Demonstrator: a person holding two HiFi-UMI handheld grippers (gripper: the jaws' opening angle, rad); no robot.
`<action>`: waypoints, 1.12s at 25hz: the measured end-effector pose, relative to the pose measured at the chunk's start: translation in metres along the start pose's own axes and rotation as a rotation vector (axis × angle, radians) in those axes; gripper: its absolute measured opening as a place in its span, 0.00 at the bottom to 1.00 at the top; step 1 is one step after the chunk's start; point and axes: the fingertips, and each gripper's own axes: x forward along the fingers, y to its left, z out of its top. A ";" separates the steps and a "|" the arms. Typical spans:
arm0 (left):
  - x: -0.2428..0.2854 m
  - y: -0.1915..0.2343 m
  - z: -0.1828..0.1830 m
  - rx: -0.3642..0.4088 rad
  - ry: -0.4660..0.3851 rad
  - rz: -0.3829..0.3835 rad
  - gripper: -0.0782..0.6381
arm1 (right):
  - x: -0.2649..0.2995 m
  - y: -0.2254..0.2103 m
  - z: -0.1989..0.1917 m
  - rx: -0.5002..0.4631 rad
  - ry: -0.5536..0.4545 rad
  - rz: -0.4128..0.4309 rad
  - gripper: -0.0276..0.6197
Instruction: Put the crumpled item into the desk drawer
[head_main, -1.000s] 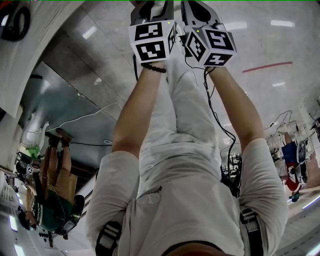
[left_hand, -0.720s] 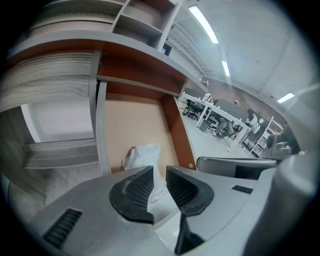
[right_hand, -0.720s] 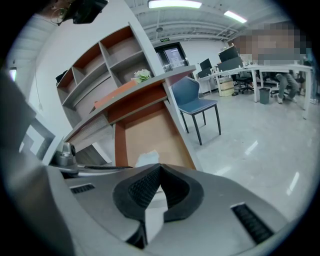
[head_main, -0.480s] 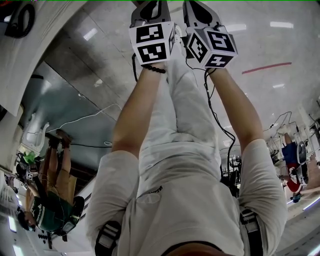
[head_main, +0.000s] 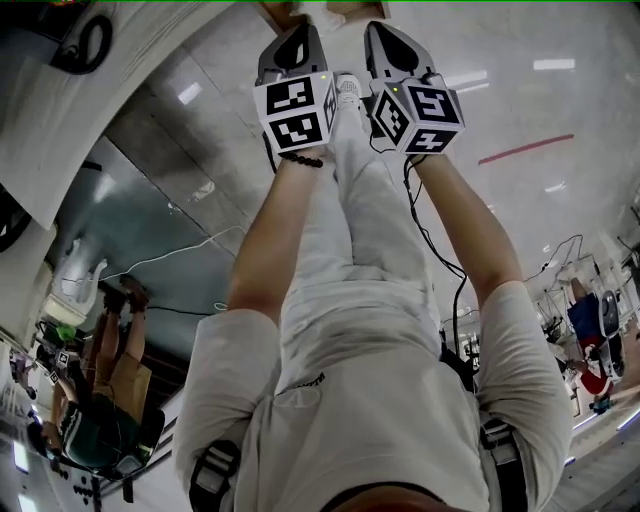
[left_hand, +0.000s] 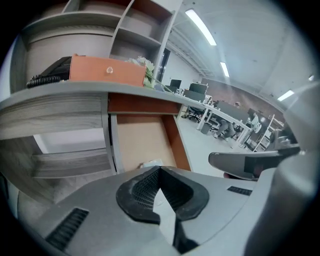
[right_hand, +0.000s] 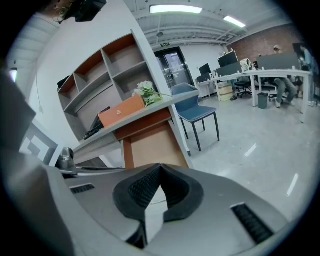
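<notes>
The desk drawer (left_hand: 142, 140) stands pulled out under the desk top, its pale brown bottom showing. A small white crumpled item (left_hand: 150, 163) lies in it, just past my left gripper (left_hand: 160, 170). That gripper's jaws have just been closing, and its pads now meet with nothing between them. My right gripper (right_hand: 160, 166) is also shut and holds nothing; it faces the same drawer (right_hand: 152, 145). In the head view both grippers, left (head_main: 303, 30) and right (head_main: 378, 30), are held side by side at arm's length.
An orange box (left_hand: 107, 72) and a bunch of flowers (right_hand: 147, 91) stand on the desk top (left_hand: 75, 92), with shelves above. A blue chair (right_hand: 195, 107) stands right of the desk. Office desks and seated people are far off across the floor.
In the head view both grippers have drawn down from the top edge, so more of their bodies shows. A brown edge has come into view above them.
</notes>
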 end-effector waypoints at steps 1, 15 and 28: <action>-0.006 -0.001 0.008 0.007 -0.008 0.002 0.11 | -0.005 0.002 0.006 0.000 -0.001 0.002 0.04; -0.142 -0.019 0.117 0.049 -0.179 -0.023 0.11 | -0.115 0.035 0.120 -0.009 -0.105 -0.026 0.04; -0.312 -0.034 0.232 0.109 -0.423 -0.076 0.11 | -0.274 0.093 0.242 -0.146 -0.285 -0.021 0.04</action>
